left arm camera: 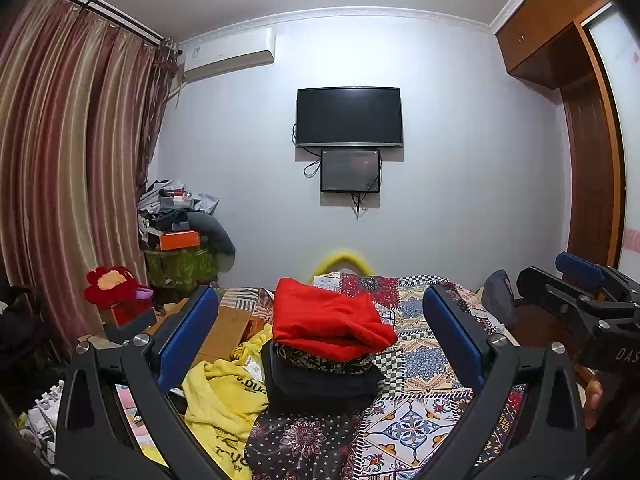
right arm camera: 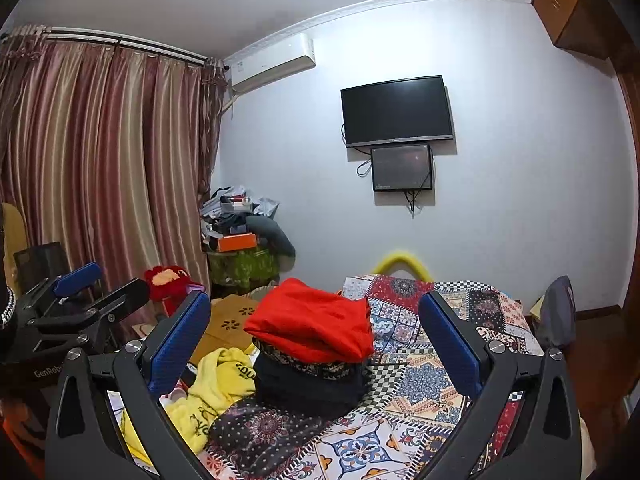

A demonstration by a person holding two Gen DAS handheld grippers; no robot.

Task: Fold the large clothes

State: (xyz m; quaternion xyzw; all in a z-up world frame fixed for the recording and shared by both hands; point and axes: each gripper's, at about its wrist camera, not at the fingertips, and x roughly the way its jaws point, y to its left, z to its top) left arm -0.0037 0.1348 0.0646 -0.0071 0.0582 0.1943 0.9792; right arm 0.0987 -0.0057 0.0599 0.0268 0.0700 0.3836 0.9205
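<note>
Two grippers: both are held level above the near end of the bed, nothing gripped.
Left gripper (left arm camera: 320, 344): fingers spread wide, blue pads (left arm camera: 188, 336) bare; the stack is framed between them at 12 o'clock.
Right gripper (right arm camera: 316, 344): fingers likewise wide apart and empty; it is seen in the left view at 3 o'clock, so the two are held side by side.
Stack (left arm camera: 320, 364): three folded pieces are piled on the quilt, a red top (left arm camera: 328, 320) uppermost, a patterned piece under it, a dark one lowest. Stacking is judged a way to keep finished pieces clear of the folding space.
Yellow garment (left arm camera: 224, 404): left crumpled at 8 o'clock of the stack, touching its base and draped toward the bed's left edge; black lettering shows. Judged to be the next piece to fold.
Quilt (left arm camera: 420, 364): patchwork, bare at 4 o'clock of the stack, probably kept free as the spreading surface.
Beyond: red plush (left arm camera: 116, 286) at 10 o'clock off the bed, curtains (left arm camera: 68, 152) behind it, TV (left arm camera: 348, 116) on the far wall at 12 o'clock.
Stage: judged a pause between garments, with open fingers ready for a reach to the yellow cloth.
</note>
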